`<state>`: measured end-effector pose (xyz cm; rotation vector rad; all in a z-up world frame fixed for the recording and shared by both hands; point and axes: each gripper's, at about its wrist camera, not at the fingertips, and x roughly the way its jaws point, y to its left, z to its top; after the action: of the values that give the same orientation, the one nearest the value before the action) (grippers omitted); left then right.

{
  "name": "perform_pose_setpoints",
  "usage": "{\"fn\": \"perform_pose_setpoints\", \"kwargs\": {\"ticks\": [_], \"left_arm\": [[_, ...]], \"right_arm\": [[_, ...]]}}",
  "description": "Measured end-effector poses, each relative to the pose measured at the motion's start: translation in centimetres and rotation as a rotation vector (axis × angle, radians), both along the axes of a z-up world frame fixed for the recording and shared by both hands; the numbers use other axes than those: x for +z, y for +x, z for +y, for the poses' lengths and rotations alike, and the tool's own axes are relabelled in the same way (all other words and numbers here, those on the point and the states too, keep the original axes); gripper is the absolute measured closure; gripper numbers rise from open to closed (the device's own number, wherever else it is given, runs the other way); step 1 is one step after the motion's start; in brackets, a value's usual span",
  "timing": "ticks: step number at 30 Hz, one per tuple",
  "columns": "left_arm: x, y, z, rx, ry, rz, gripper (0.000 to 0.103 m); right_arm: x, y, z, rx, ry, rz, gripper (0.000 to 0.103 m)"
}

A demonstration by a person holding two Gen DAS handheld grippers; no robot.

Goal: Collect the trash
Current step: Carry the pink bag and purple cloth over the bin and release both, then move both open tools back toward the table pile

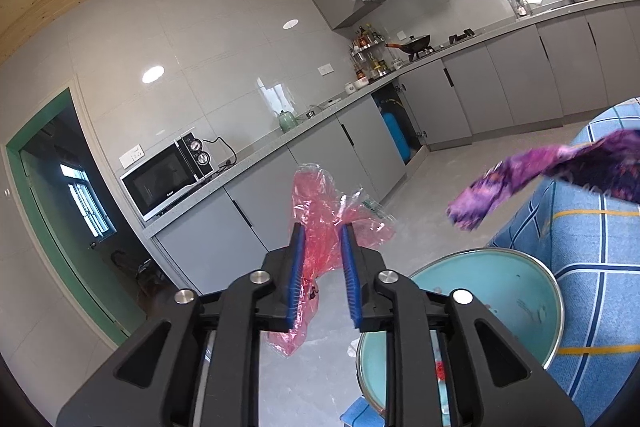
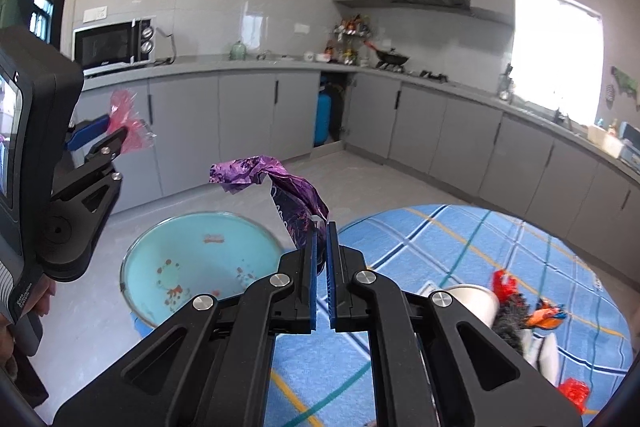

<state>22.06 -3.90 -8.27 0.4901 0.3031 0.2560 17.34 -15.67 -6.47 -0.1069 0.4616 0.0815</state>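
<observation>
Below, a round table (image 2: 500, 243) under blue checked cloth, beside it a teal basin (image 2: 200, 251). Higher, right gripper (image 2: 321, 227), jaws clamped on a purple wrapper (image 2: 280, 183); left gripper (image 1: 322, 227), jaws narrowly apart, pink plastic film (image 1: 320, 211) hanging between.

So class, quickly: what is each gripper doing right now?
Left gripper: jaws apart, pink plastic wrapper hanging between them.
Right gripper: shut on the purple wrapper.
</observation>
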Motion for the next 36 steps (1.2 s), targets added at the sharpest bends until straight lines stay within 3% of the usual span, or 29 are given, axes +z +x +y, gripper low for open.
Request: {"fn": "perform_pose_setpoints", "kwargs": {"ticks": [2, 3, 4, 7, 9, 21, 29, 36], "left_arm": [[-0.2, 0.1, 0.1, 0.004, 0.005, -0.001, 0.063], [-0.3, 0.2, 0.1, 0.005, 0.009, 0.0, 0.059], [-0.4, 0.2, 0.2, 0.008, 0.016, -0.001, 0.051], [-0.7, 0.5, 0.3, 0.007, 0.017, 0.012, 0.048], [-0.9, 0.6, 0.4, 0.013, 0.018, 0.015, 0.041], [-1.3, 0.5, 0.5, 0.018, 0.016, 0.023, 0.024], [-0.3, -1.6, -0.4, -0.009, -0.009, 0.008, 0.016], [-1.0, -4.5, -3.5, -0.08, -0.006, 0.026, 0.015]], "right_arm": [[-0.4, 0.6, 0.4, 0.016, -0.01, 0.02, 0.095], [-0.7, 0.8, 0.6, 0.021, -0.007, 0.025, 0.087], [-0.8, 0.9, 0.7, 0.015, -0.009, 0.023, 0.072], [-1.4, 1.4, 0.5, 0.013, 0.004, 0.039, 0.068], [-1.6, 1.4, 0.5, 0.005, -0.003, 0.041, 0.066], [-1.5, 0.3, -0.6, -0.026, 0.019, 0.059, 0.046], [-0.9, -3.0, -3.0, -0.092, 0.037, 0.06, 0.041], [-1.0, -7.1, -6.7, -0.17, 0.043, 0.053, 0.039]]}}
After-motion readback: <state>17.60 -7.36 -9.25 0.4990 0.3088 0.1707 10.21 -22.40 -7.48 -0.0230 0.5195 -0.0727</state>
